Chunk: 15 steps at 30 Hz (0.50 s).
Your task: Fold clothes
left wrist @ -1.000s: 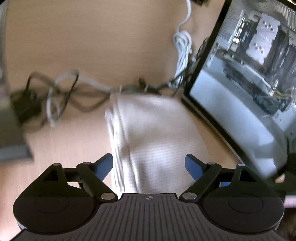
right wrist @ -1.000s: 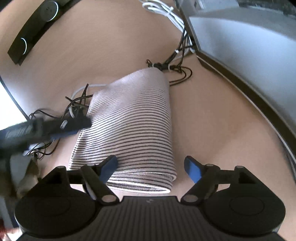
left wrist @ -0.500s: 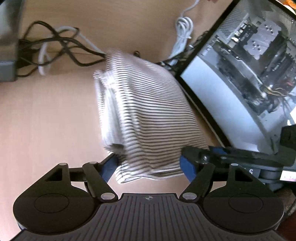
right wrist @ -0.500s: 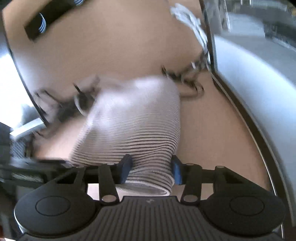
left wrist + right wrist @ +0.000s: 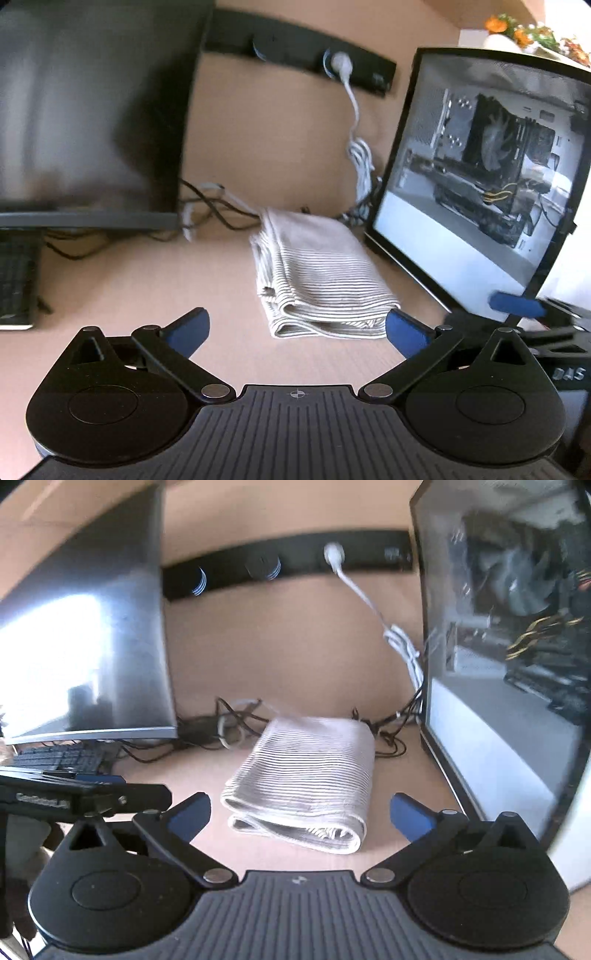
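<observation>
1. Now the striped garment (image 5: 317,273) lies folded into a compact bundle on the wooden desk (image 5: 147,280). It sits between the dark monitor (image 5: 88,110) at about ten o'clock and the glass-sided computer case (image 5: 480,177) at about two o'clock in the left wrist view.
2. The left gripper (image 5: 297,328) has just been opening; its blue-tipped jaws stand spread wide with nothing between them. The bundle's near edge lies just beyond, at twelve o'clock.
3. The right gripper (image 5: 299,810) has likewise just been opening, its jaws wide apart and empty. The garment (image 5: 306,775) rests ahead at twelve o'clock, untouched.
4. Both tools sit back from the cloth, angled down toward it. I judge this to be a release and retreat, so the stack can settle without being dragged.
5. In the right wrist view the left gripper (image 5: 85,794) shows at nine o'clock. In the left wrist view a blue finger of the right gripper (image 5: 517,304) shows at three o'clock, so the two flank the bundle.
6. The folded edges face the cameras in tidy layers, which suggests the folding is essentially done.
7. Loose cables (image 5: 236,723) tangle at the bundle's far end, near eleven o'clock. Any further nudge risks pushing cloth into them.
8. The white cord (image 5: 358,155) hangs from the black power strip (image 5: 303,55), well clear of the garment.
</observation>
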Each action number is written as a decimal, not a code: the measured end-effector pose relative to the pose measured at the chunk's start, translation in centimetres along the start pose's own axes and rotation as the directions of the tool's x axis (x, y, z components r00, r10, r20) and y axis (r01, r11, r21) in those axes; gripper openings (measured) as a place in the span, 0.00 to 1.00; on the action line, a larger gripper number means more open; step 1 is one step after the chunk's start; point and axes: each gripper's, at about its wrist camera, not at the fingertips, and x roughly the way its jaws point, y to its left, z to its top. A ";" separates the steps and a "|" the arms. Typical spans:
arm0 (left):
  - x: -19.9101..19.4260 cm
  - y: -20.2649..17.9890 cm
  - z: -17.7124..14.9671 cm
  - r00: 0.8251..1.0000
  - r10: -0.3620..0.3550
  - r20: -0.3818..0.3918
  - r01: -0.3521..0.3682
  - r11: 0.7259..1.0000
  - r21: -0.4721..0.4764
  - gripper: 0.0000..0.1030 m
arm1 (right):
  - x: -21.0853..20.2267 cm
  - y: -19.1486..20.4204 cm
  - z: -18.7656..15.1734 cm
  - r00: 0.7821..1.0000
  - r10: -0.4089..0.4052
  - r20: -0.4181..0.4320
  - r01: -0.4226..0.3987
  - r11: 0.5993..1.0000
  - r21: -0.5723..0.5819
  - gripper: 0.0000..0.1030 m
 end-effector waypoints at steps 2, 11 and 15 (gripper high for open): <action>-1.0 -0.7 -0.5 1.000 0.022 0.006 -0.022 1.000 0.002 1.00 | -1.2 -0.2 -1.2 1.000 -0.019 -0.011 0.020 0.998 0.054 1.00; -1.6 -0.8 -1.5 0.991 0.099 -0.090 -0.101 0.995 -0.021 1.00 | -2.1 -1.2 -2.7 0.993 -0.090 -0.070 0.099 0.987 0.127 1.00; -1.5 -0.9 -2.3 0.990 0.076 -0.117 -0.082 0.996 -0.045 1.00 | -2.6 -1.1 -3.1 0.995 -0.074 -0.068 0.082 0.990 0.112 1.00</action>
